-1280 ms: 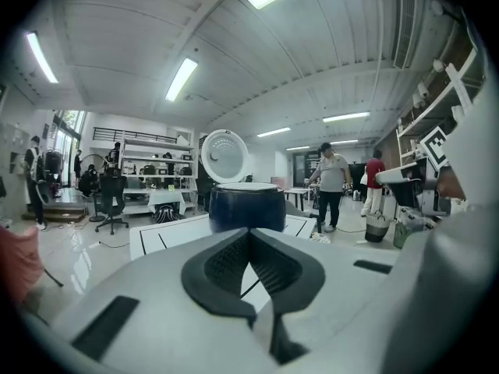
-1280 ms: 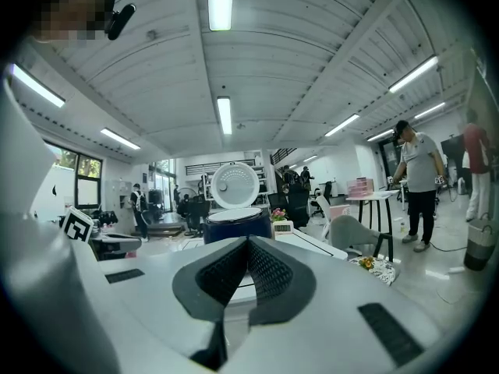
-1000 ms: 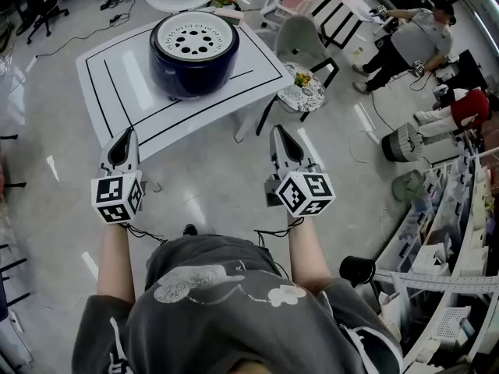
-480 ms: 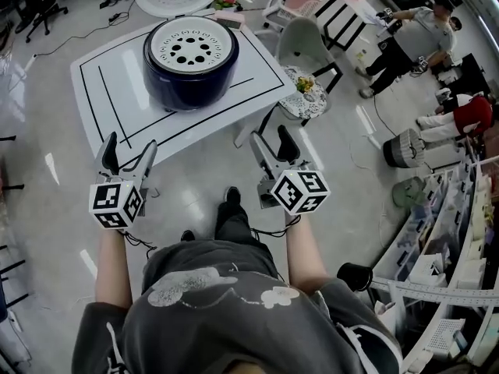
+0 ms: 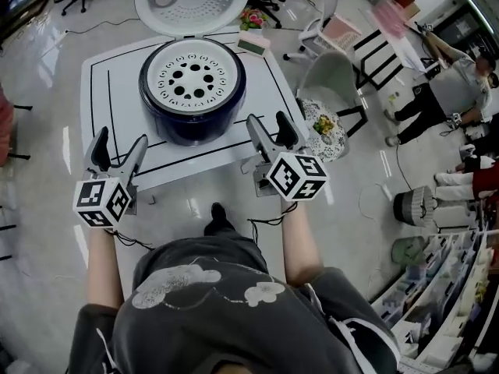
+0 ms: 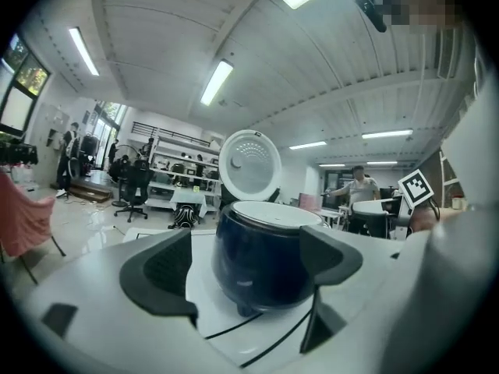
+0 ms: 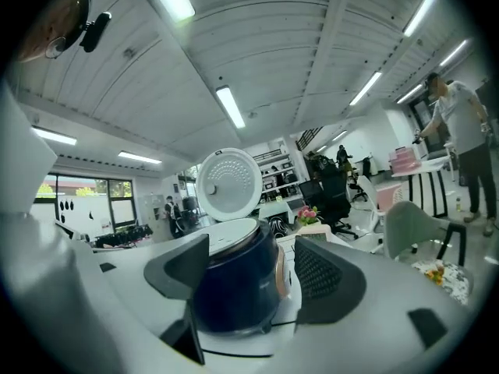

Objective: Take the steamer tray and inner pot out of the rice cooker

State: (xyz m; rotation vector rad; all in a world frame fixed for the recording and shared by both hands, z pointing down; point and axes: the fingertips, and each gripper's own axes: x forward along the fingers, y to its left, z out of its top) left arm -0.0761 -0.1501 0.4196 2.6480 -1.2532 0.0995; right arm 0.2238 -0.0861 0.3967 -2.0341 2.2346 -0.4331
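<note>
A dark blue rice cooker (image 5: 192, 100) stands on a white table (image 5: 101, 92) with its round lid (image 5: 192, 1) swung up at the back. A white steamer tray (image 5: 189, 75) with round holes sits in its top; the inner pot is hidden beneath it. My left gripper (image 5: 117, 148) is open at the table's near left edge, empty, with the cooker (image 6: 269, 259) ahead between its jaws. My right gripper (image 5: 269, 128) is open near the table's front right, empty, short of the cooker (image 7: 234, 287).
A small box (image 5: 253, 45) lies at the table's far right corner by pink flowers (image 5: 251, 18). A grey chair (image 5: 335, 80) and a patterned stool (image 5: 323, 127) stand right of the table. A person (image 5: 452, 84) works at the far right. Shelving (image 5: 444, 287) lines the lower right.
Both grippers went from shut to open and moved forward to the table's near edge. The cooker now lies closer in the head view.
</note>
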